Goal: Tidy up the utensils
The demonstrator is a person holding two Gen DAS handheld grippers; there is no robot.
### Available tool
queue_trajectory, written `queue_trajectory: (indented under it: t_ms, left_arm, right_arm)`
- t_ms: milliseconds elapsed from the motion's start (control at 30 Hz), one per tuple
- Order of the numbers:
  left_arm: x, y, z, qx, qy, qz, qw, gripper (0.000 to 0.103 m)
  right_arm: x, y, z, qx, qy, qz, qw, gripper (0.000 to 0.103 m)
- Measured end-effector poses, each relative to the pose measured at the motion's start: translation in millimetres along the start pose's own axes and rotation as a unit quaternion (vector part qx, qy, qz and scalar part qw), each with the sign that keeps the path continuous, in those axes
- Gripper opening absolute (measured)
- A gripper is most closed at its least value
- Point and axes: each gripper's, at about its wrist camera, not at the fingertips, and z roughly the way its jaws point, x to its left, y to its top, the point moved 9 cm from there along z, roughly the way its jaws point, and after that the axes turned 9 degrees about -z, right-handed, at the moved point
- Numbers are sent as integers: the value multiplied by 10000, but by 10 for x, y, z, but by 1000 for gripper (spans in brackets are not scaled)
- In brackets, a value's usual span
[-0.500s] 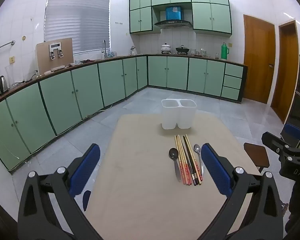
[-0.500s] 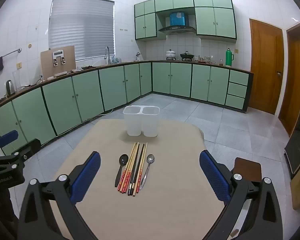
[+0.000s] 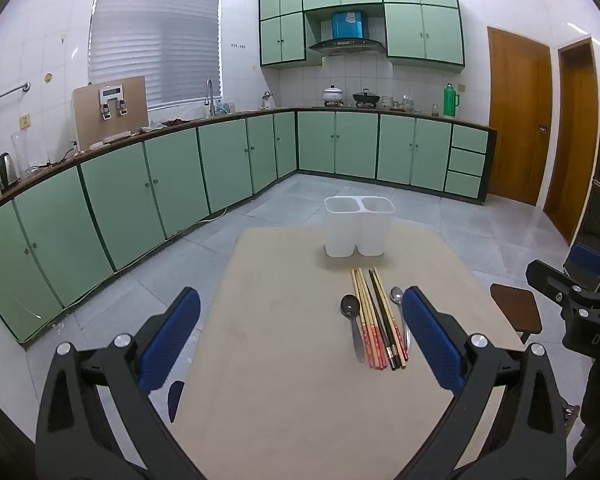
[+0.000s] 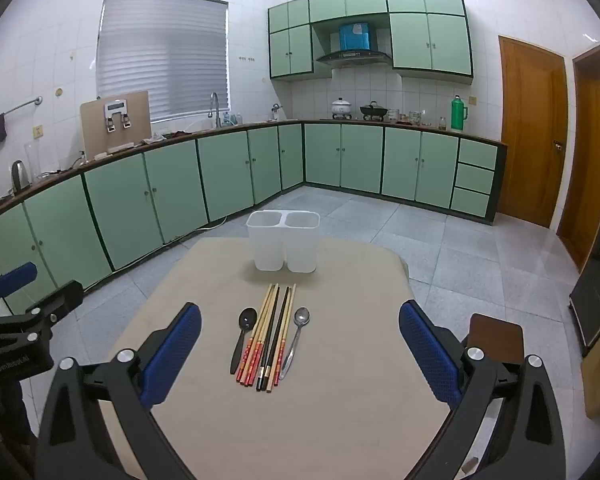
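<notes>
Nothing shifted; both hand-held grippers, left (image 3: 300, 340) and right (image 4: 300, 344), released. Risk: chopsticks (image 4: 270, 336) scatter when pinched, lying tightly bunched.

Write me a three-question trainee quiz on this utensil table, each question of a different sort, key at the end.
1. True or false: the white two-compartment holder already has utensils in it.
2. Multiple choice: the black spoon lies on which side of the chopsticks in the right wrist view? A. left B. right C. on top of them
3. Fill in: the left gripper and the right gripper are both ____ and hold nothing.

Key
1. False: both compartments look empty.
2. A; the silver spoon lies on the other side.
3. open
</notes>
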Motion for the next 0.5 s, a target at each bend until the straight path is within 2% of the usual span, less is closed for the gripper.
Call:
queue_trajectory:
  t_ms: [500]
  left_arm:
    - [-1,70,-36,-2,6,18,10000,98]
  right_arm:
    - [39,-16,85,17,-5,14,10000,97]
